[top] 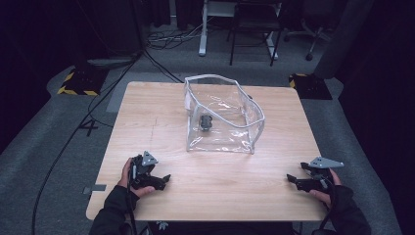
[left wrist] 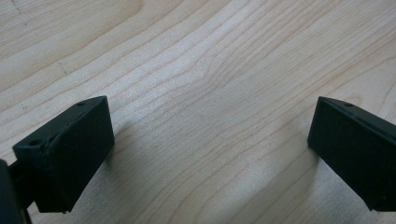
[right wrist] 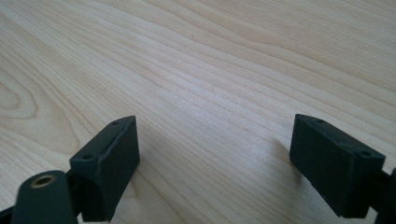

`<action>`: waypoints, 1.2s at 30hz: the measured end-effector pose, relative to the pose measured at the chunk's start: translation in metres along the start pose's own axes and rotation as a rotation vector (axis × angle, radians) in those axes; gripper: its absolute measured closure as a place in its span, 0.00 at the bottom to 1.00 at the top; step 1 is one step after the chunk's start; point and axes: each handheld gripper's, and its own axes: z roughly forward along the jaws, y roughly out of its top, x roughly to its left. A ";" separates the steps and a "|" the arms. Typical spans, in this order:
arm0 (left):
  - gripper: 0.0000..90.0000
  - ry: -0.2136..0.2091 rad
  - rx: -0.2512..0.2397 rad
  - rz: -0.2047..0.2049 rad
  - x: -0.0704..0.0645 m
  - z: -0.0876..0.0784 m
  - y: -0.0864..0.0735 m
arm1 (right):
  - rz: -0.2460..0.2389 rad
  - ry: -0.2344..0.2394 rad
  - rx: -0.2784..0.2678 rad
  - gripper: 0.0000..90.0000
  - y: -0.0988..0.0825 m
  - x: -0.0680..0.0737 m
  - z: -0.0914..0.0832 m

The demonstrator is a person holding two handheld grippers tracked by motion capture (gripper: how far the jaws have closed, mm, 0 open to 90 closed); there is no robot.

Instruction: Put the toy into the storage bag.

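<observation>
A clear plastic pouch (top: pixel 222 115) with a white zip rim stands open at the middle back of the wooden table (top: pixel 147 117). A small dark object (top: pixel 206 122) lies inside it. My left gripper (top: pixel 166 179) rests near the front left of the table, held by a hand, its jaws wide apart over bare wood (left wrist: pixel 210 126). My right gripper (top: pixel 289 178) rests at the front right, also wide open with only wood (right wrist: pixel 215 135) between its jaws. Both grippers sit well short of the pouch.
Cables run over the grey floor at the left. Yellow-black striped blocks (top: pixel 78 83) sit beyond the table's back corners. Chair and desk legs (top: pixel 254 34) stand farther back. A strip of tape (top: pixel 95 188) marks the table's front left edge.
</observation>
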 end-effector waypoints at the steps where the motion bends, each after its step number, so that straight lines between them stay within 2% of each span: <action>1: 0.01 0.000 0.000 0.000 0.000 0.000 0.000 | 0.005 -0.003 0.000 0.18 0.000 0.001 0.000; 15: 0.01 -0.004 -0.001 0.004 0.000 0.000 0.000 | 0.025 -0.014 -0.002 0.17 0.001 0.002 0.001; 36: 0.01 -0.006 0.002 0.008 0.001 0.000 0.001 | 0.019 -0.011 -0.002 0.17 0.001 0.002 0.001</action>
